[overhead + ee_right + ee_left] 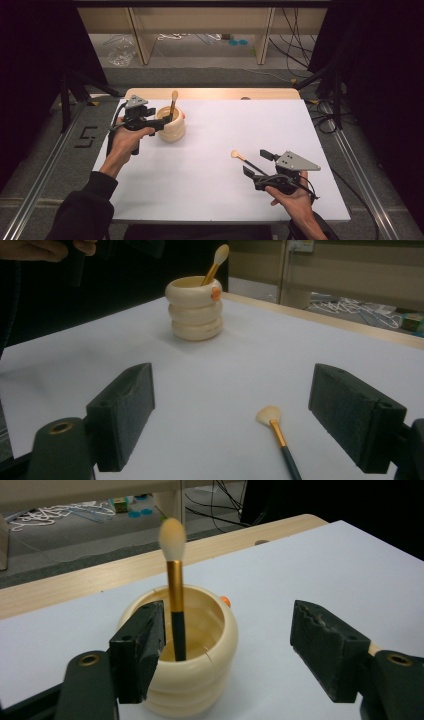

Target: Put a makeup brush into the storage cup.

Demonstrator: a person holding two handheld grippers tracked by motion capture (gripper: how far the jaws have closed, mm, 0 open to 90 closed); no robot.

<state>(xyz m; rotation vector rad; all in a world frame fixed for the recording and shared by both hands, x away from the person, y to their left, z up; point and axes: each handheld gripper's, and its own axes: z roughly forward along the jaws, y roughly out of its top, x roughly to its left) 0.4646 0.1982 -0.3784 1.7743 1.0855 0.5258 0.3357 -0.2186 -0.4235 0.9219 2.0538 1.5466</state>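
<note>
Near the desk's (210, 200) far left corner, a brush (175, 605) stands in the cream cup (200, 680) just beyond the spread left hand-held gripper (227, 645).

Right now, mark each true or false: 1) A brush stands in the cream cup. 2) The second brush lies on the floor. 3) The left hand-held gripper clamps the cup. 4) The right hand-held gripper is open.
1) True: a brush stands in the cream cup.
2) False: the second brush lies on the white table.
3) False: the left hand-held gripper is open beside the cup.
4) True: the right hand-held gripper is open.
</note>
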